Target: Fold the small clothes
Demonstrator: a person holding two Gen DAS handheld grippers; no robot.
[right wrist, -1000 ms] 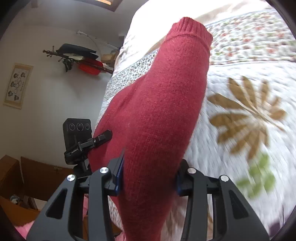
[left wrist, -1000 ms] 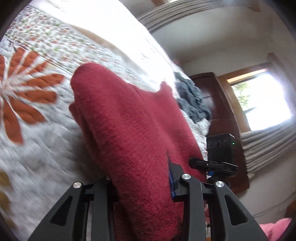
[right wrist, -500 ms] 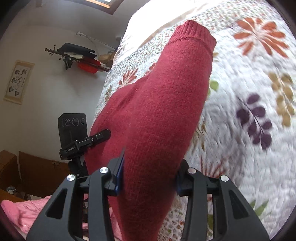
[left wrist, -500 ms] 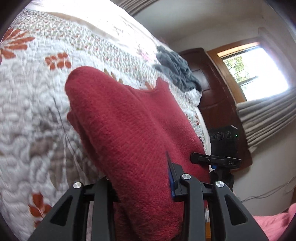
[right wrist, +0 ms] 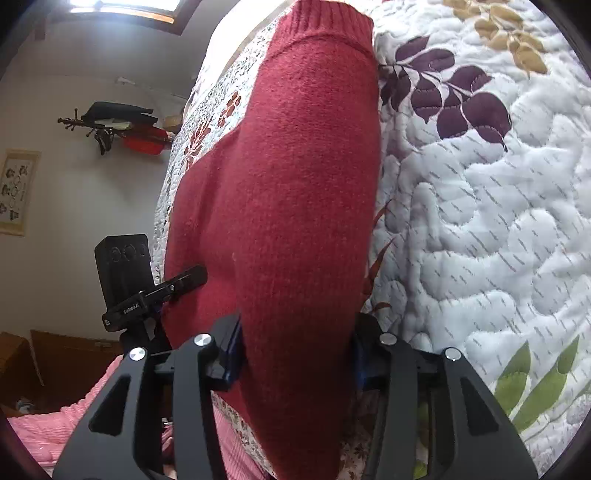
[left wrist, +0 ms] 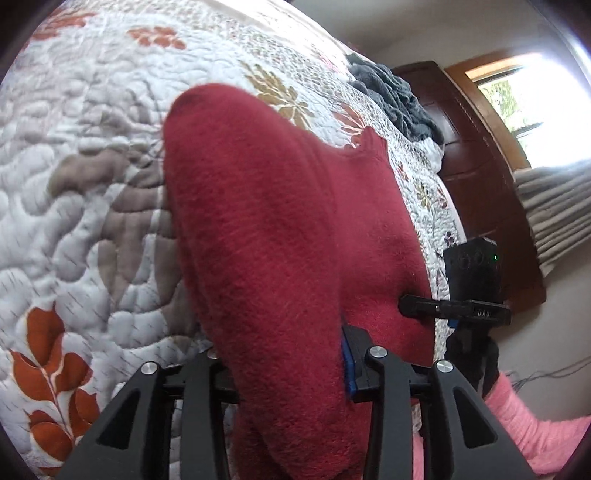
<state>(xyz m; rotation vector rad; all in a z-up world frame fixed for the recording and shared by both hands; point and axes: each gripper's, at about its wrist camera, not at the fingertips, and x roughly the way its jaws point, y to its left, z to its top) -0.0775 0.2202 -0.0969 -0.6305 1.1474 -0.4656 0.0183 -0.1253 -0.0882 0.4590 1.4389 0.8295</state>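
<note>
We hold the red sweater above the quilted bed, its 2 sleeves running lengthwise away from us, cuff farthest; left gripper and right gripper each clamp 1 sleeve.

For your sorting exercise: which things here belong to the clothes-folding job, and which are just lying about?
In use:
red sweater
left gripper, shut on it
right gripper, shut on it
quilt, the folding surface

Lying about:
grey blanket
pink cloth
wall picture
</note>
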